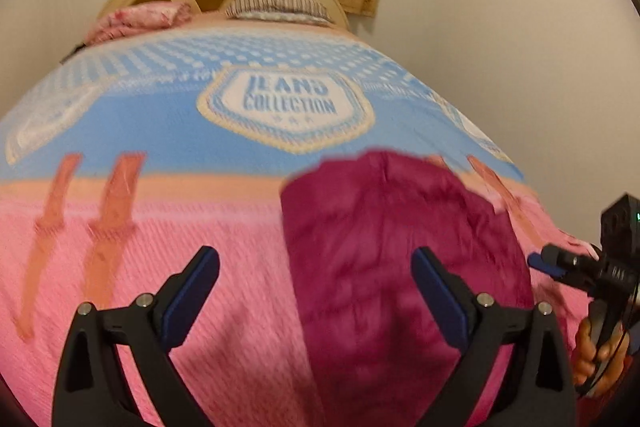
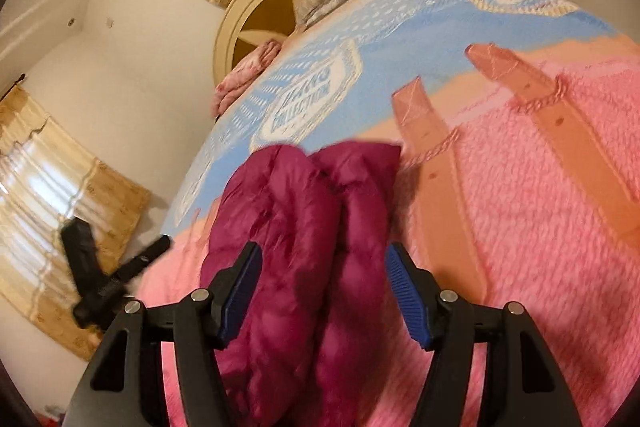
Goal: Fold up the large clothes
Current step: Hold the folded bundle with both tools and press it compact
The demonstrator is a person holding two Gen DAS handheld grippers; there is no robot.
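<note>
A magenta quilted jacket (image 2: 296, 251) lies folded on the pink-and-blue bedspread (image 2: 520, 227). In the right wrist view it fills the lower centre of the frame as two padded lobes side by side, its long axis running from the bottom edge up toward the headboard (image 2: 256, 11). The right gripper (image 2: 324, 291) hangs over it, jaws apart and holding nothing. In the left wrist view the jacket (image 1: 392, 267) sits right of centre, and the left gripper (image 1: 316, 291) is likewise spread wide and empty.
</note>
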